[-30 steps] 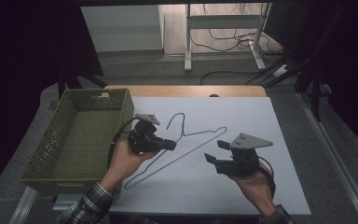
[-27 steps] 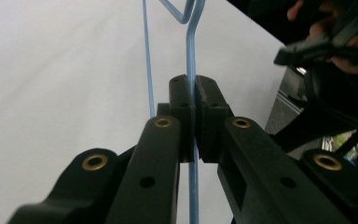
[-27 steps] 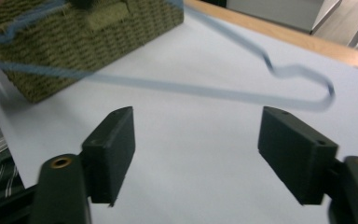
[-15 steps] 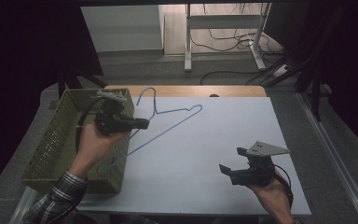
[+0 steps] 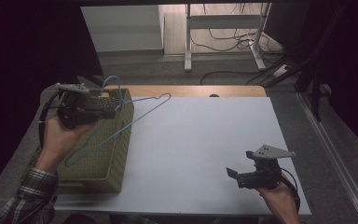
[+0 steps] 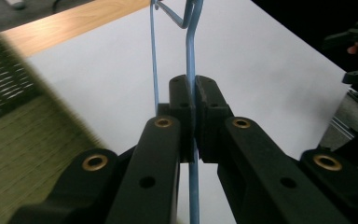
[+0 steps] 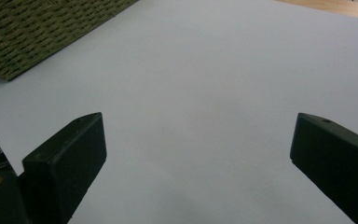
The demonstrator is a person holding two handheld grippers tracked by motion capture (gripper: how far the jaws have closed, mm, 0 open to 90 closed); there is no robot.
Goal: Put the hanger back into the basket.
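High view, hanger (image 5: 121, 126) over basket (image 5: 116, 163) edge

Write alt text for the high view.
The left gripper, shut on a blue wire hanger, holds it tilted over a green woven basket at the white table's left edge. The right gripper hovers open and empty near the table's front right.

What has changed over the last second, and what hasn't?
The left gripper, shut on the blue wire hanger, carried it up and left off the white sheet to above the woven basket. The right gripper drew back toward the near right corner; its jaws have just been opening, with nothing between them. Basket and sheet stayed put.
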